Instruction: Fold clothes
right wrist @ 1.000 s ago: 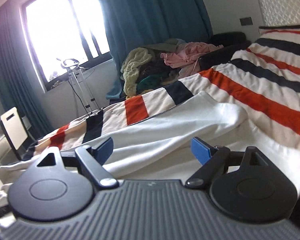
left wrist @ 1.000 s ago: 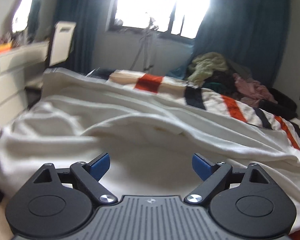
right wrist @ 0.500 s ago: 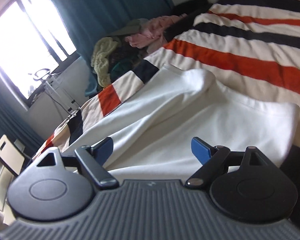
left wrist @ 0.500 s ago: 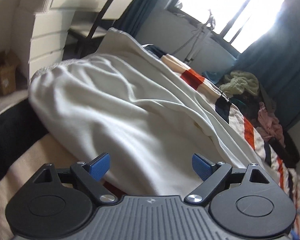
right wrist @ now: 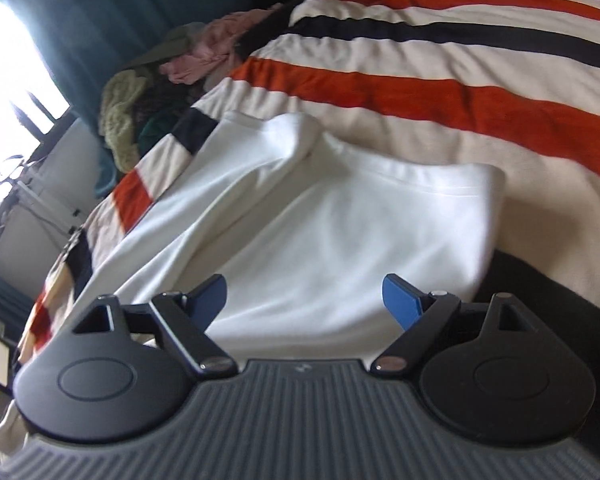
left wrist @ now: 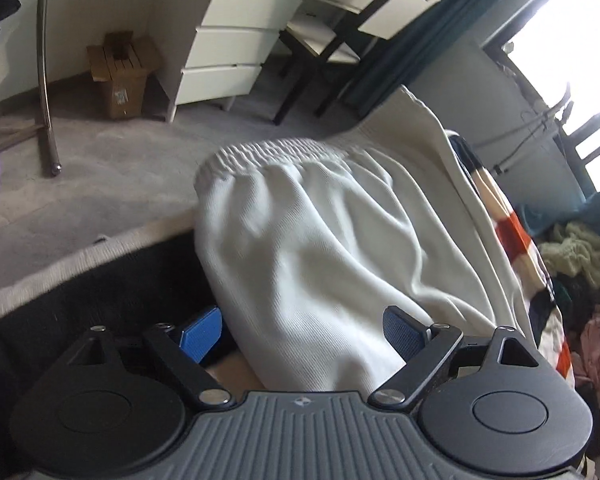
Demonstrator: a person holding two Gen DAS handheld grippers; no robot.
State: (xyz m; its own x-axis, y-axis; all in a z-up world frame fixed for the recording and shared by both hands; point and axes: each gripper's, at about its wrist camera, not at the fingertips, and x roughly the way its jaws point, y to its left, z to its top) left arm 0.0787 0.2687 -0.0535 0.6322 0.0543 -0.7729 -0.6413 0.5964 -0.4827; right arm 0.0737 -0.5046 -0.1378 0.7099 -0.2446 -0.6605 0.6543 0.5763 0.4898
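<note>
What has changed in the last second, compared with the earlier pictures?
Both grippers tipped downward toward the white garment: the left gripper now faces its elastic waistband at the bed edge, the right gripper its hemmed end. Nothing was grasped or released. Both remain open, and the garment still lies on the striped blanket.

A: White garment [left wrist: 332, 240], pants-like, soft ribbed knit, spread lengthwise on the striped bed [right wrist: 440, 92].

B: Waist end?

A: Gathered elastic waistband [left wrist: 276, 152] right at the bed's edge, slightly overhanging toward the floor side, wrinkled.

B: Other end?

A: White garment [right wrist: 320, 216] shows a stitched hem lying flat near the bed's near edge; one layer folded over, long crease down the middle.
</note>
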